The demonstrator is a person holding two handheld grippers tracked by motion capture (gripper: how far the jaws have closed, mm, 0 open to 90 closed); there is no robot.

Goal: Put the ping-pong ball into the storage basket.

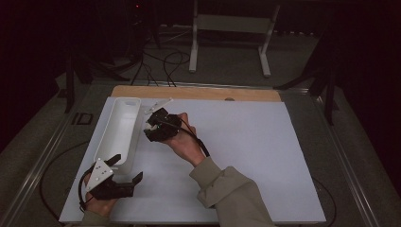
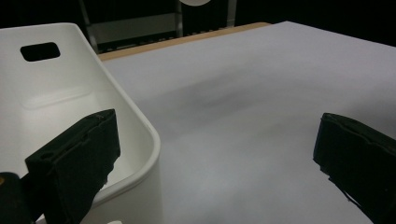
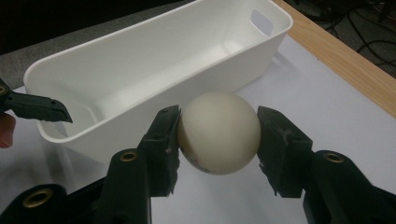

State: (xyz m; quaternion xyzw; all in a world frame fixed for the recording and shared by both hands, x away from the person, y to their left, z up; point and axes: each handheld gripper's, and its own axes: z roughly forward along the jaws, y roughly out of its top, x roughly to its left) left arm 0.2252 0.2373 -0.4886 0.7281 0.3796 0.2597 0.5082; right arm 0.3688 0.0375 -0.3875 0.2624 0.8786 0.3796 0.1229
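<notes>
The right gripper (image 3: 218, 135) pinches a ball (image 3: 218, 132), one black jaw pressed to each side of it. The ball is off-white and smooth, with a faint reddish mark low on its front. In the right gripper view it sits just in front of the long wall of a bin (image 3: 140, 60), above the white sheet (image 3: 327, 107). In the high view this gripper (image 1: 152, 124) is beside the bin's right wall, near its far end, held by the right hand (image 1: 182, 139) in an olive sleeve (image 1: 231, 191).

The left gripper (image 2: 215, 158) has its jaws spread wide with nothing between them. In its own view one jaw sits over the near corner of the bin (image 2: 70, 93), the other well off over the bare sheet (image 2: 243, 116). From above, the left gripper (image 1: 126, 169) is at the bin's near end, a grey plate (image 1: 100, 171) on top and the left hand (image 1: 99, 204) below it.

The bin (image 1: 118, 130) is white, long and narrow, with a slot handle in the end wall, and it is empty. It lies lengthwise at the sheet's left side. The sheet (image 1: 246, 156) covers a table whose wooden edge (image 1: 198, 92) shows along the far side. Cables (image 1: 165, 64) and a white frame (image 1: 227, 28) are on the floor past it.
</notes>
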